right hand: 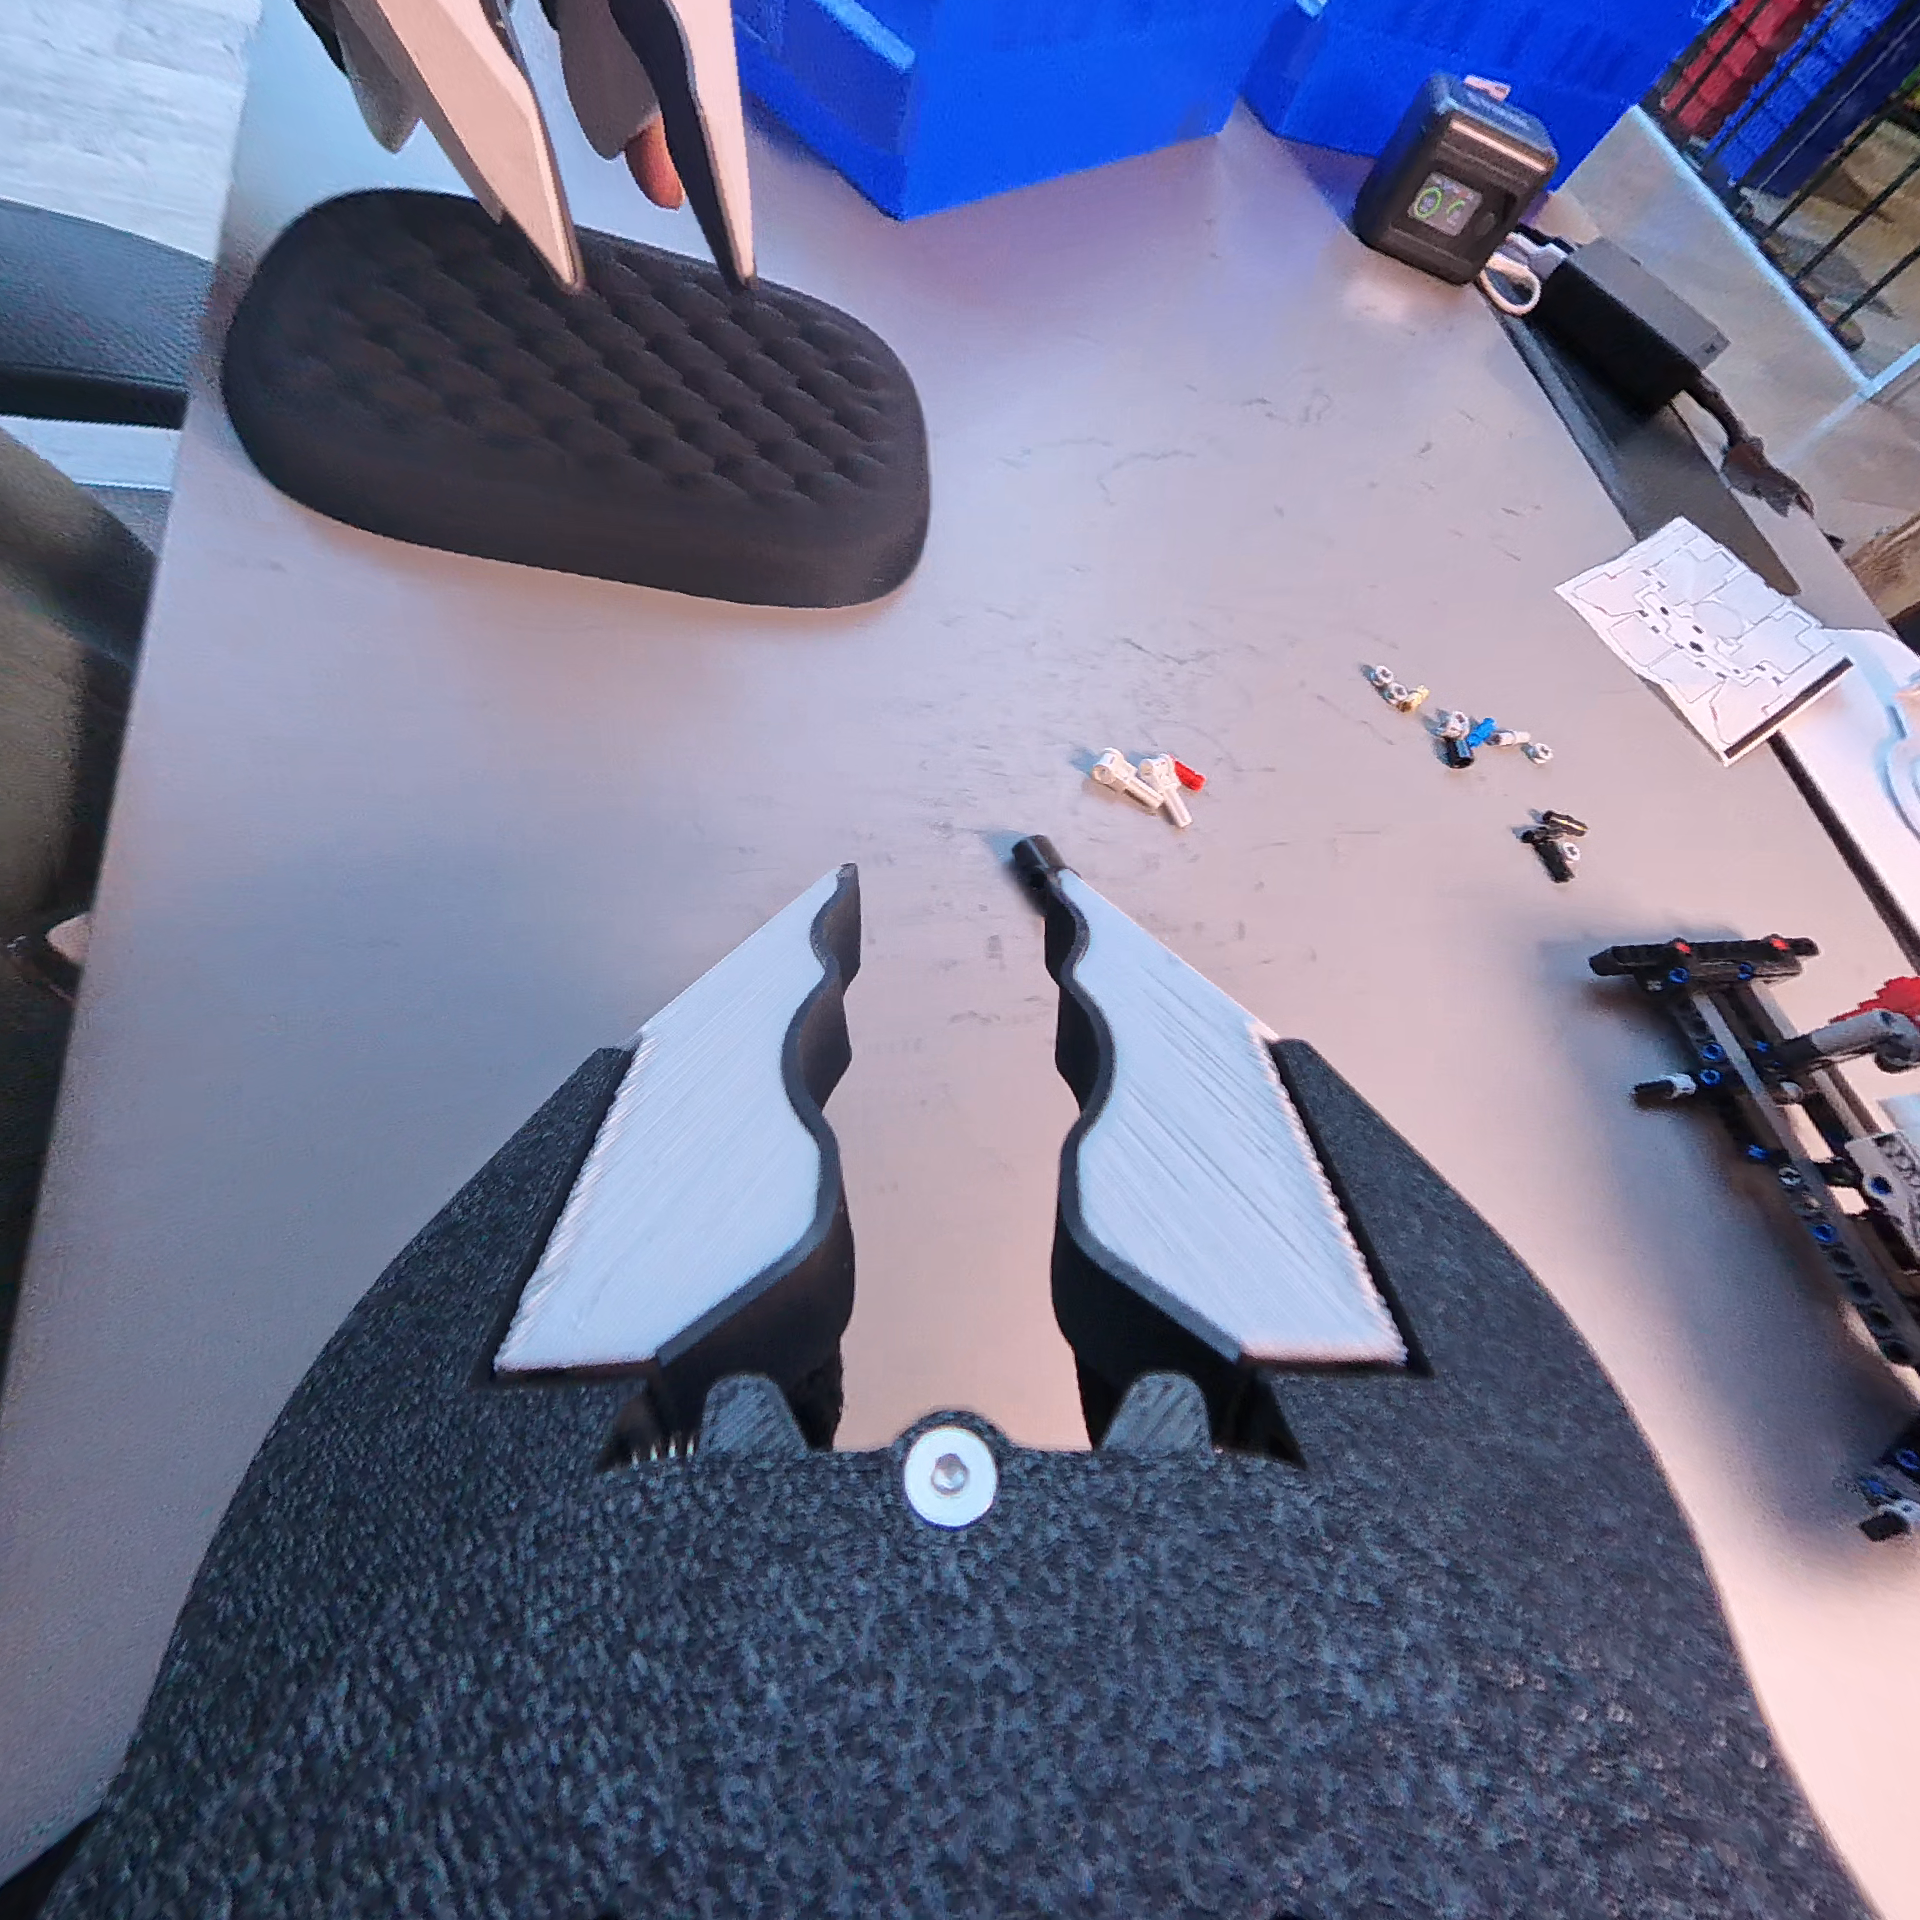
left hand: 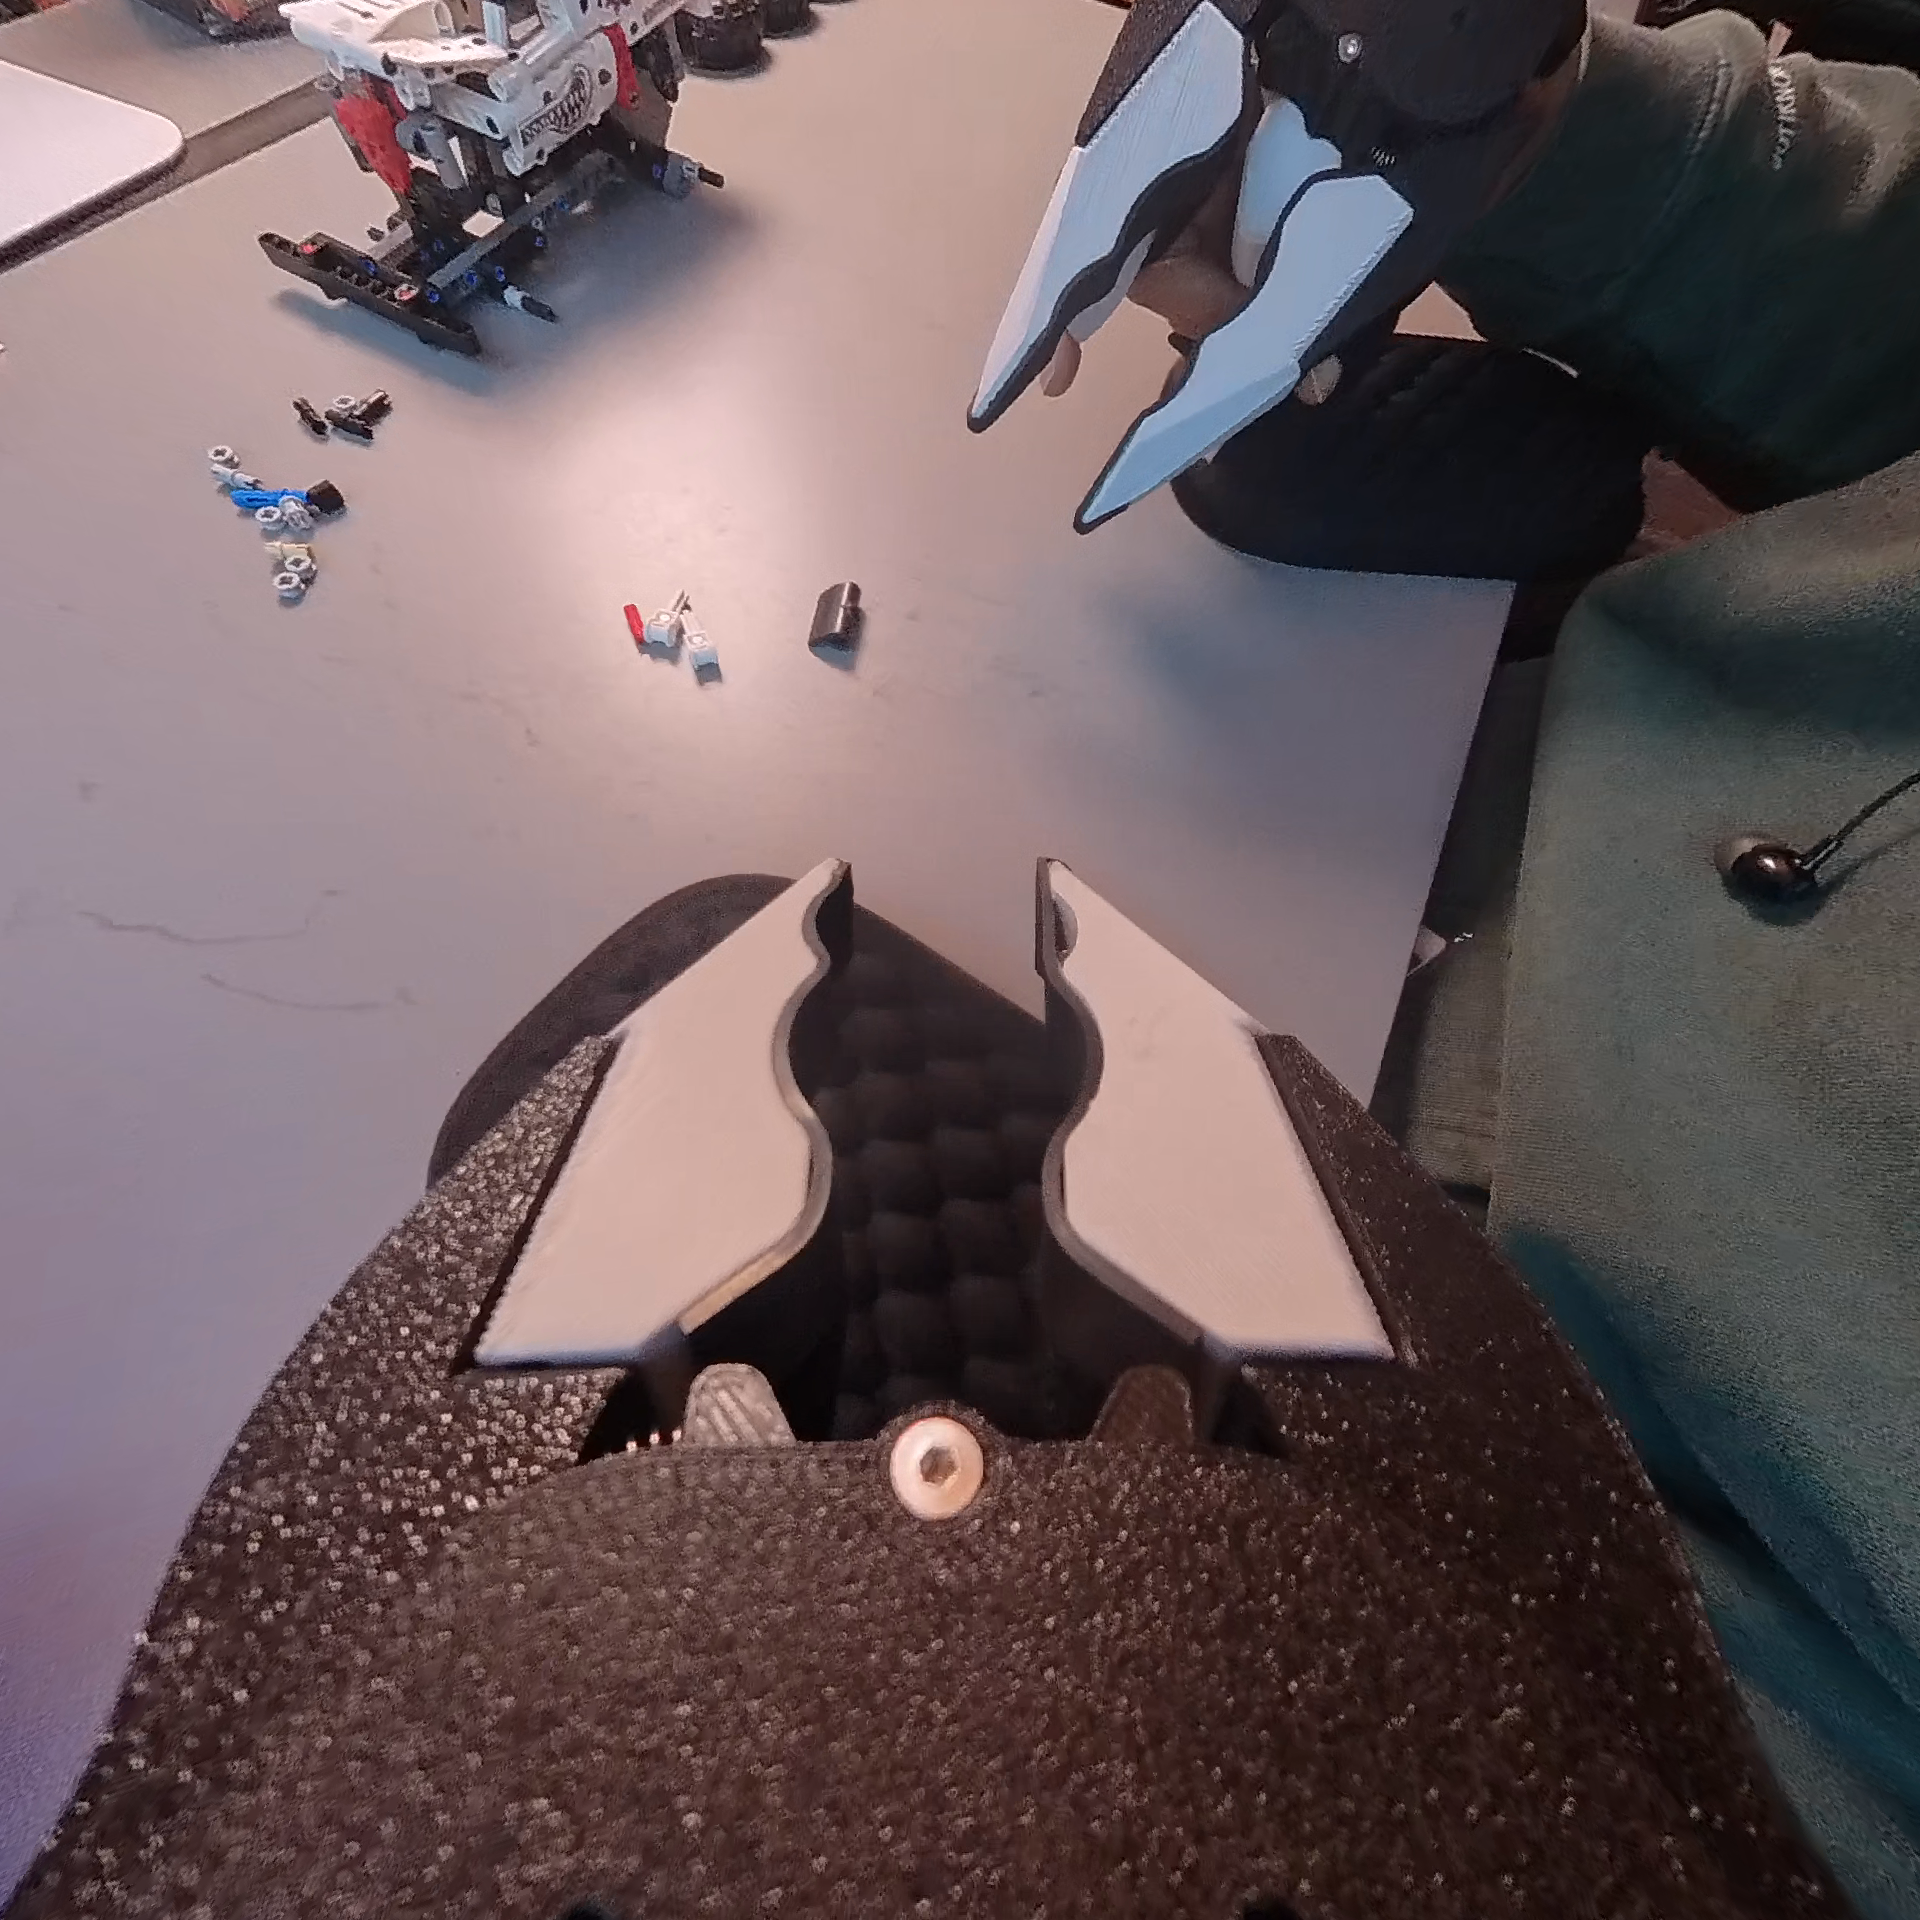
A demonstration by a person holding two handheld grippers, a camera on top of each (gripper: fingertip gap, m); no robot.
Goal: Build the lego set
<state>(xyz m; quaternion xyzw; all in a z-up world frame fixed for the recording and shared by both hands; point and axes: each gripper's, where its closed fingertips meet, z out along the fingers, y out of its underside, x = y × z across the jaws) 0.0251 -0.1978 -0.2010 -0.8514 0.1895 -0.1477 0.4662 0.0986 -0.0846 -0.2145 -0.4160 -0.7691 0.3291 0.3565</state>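
Lego model (left hand: 488, 135), white panels with red bits on a black beam frame, stands at the counter's (left hand: 727, 779) far side, loose small parts (left hand: 675, 629) scattered before it. Left gripper (left hand: 943, 894) and right gripper (right hand: 935, 883) fingers are spread, holding nothing.

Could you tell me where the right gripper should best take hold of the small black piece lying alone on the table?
Probably across the two flat sides of the small black piece, coming straight down from above. It lies alone on the table, clear of the grey and red pins, and the right gripper is open and empty.
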